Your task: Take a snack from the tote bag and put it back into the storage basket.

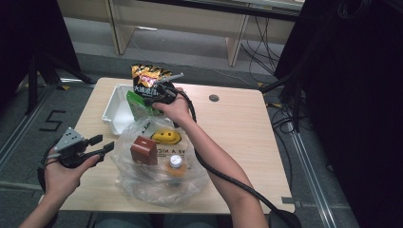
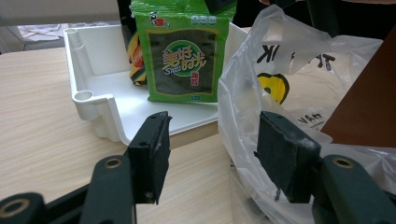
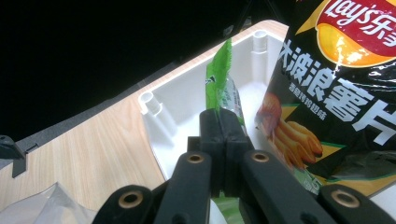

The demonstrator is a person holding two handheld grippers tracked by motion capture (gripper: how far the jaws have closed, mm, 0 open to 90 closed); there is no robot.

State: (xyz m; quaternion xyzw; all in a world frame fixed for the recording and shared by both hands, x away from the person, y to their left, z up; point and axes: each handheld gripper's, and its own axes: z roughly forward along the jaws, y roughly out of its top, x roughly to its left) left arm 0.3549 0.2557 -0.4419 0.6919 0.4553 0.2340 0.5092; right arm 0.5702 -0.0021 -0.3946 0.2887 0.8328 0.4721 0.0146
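White tray (image 1: 114, 110), green packet (image 2: 183, 53), chips (image 3: 345, 70)

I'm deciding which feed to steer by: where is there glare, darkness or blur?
High view: even light, dark edges, sheen on the plastic bag. Left gripper view: the green seaweed packet reads sharply; the bag looks bright. Right gripper view: upper left is black, glare on the chip bag, near jaws soft.

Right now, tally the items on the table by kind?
Snack packets: 2, the green seaweed pack and the Lay's chip bag
White trays: 1
Plastic bags: 1
Brown boxes: 1
Capped bottles: 1
Total: 6
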